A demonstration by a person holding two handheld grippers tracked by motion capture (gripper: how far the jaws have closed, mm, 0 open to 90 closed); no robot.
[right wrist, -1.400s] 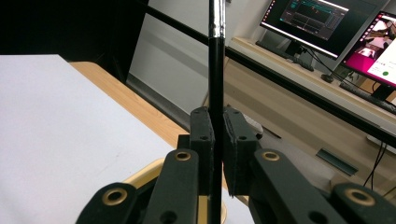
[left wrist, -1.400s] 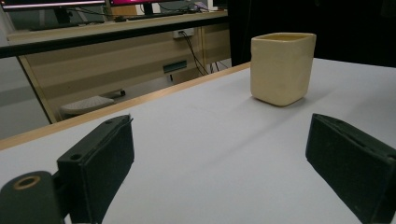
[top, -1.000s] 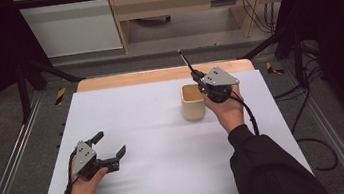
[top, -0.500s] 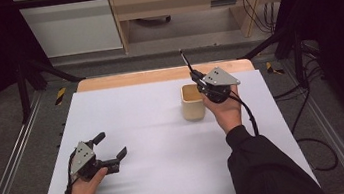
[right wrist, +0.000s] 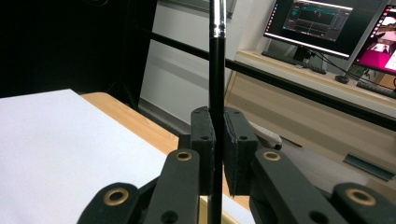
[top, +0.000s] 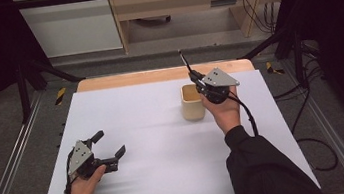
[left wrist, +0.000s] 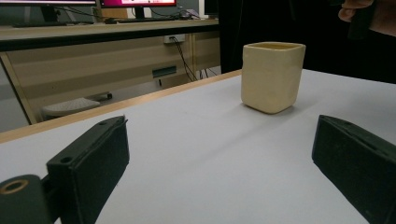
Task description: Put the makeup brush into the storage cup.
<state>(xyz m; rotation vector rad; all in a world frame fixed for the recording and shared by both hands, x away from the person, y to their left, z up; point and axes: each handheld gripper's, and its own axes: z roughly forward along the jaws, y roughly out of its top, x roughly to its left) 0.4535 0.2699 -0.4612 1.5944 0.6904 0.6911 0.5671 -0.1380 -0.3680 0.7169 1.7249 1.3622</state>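
Now the right gripper (top: 197, 80) clamps a thin, stiff, light brush (right wrist: 216, 93) mid-handle, above the cup (top: 193, 102) far right, while the left gripper (top: 109, 148) rests open, near left.

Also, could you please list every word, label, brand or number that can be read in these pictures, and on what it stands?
None can be read.
Monitors behind the table: text on the screens too small and blurred to read.
Cup, held black stick and white table: no writing.
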